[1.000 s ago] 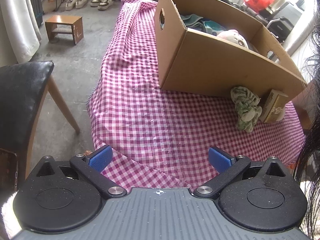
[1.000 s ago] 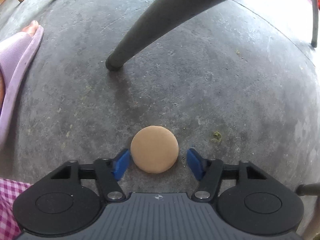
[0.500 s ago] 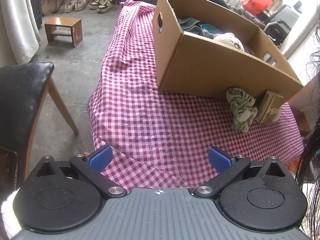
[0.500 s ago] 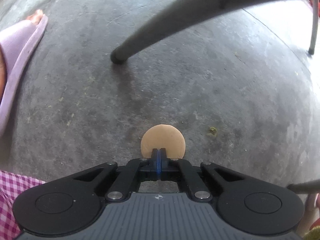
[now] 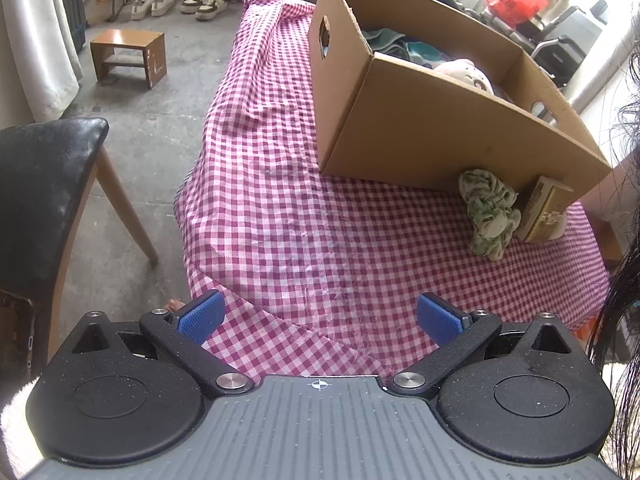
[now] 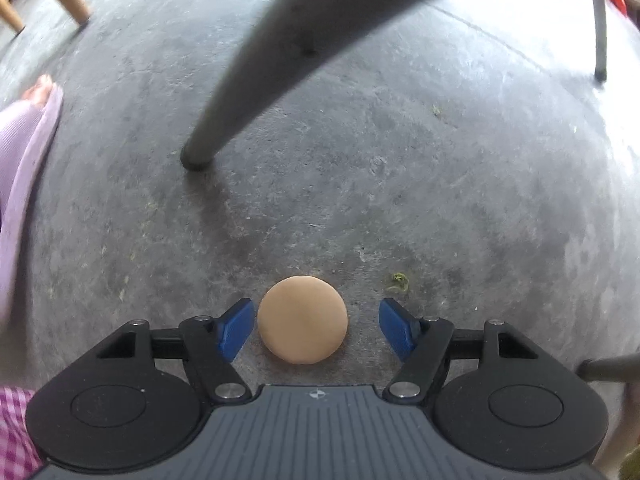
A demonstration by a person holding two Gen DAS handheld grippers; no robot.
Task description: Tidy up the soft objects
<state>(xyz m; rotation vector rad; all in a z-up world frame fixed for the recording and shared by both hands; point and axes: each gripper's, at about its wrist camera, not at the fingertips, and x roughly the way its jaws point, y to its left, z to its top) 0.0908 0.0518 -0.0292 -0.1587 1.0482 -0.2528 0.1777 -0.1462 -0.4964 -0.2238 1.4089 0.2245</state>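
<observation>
A round tan soft disc point(image 6: 302, 319) lies on the grey concrete floor. My right gripper point(image 6: 316, 330) points straight down over it, its jaws opening; the disc sits between the blue pads, nearer the left one, with neither pressing on it. My left gripper point(image 5: 318, 318) hovers open and holding nothing above the near edge of a table with a pink checked cloth point(image 5: 300, 208). On the cloth stands a cardboard box point(image 5: 420, 128) with soft items inside. A crumpled green cloth point(image 5: 490, 212) lies against the box's front.
A grey table leg point(image 6: 248, 92) slants down to the floor just beyond the disc. A foot in a lilac slipper point(image 6: 24, 152) is at the left. A small tan box point(image 5: 546, 210) leans by the green cloth. A black chair point(image 5: 36, 184) and a wooden stool point(image 5: 130, 56) stand left of the table.
My right gripper went from open around the disc to shut with nothing in it behind the disc, then opened again. The disc stayed on the floor. The left gripper kept still.
</observation>
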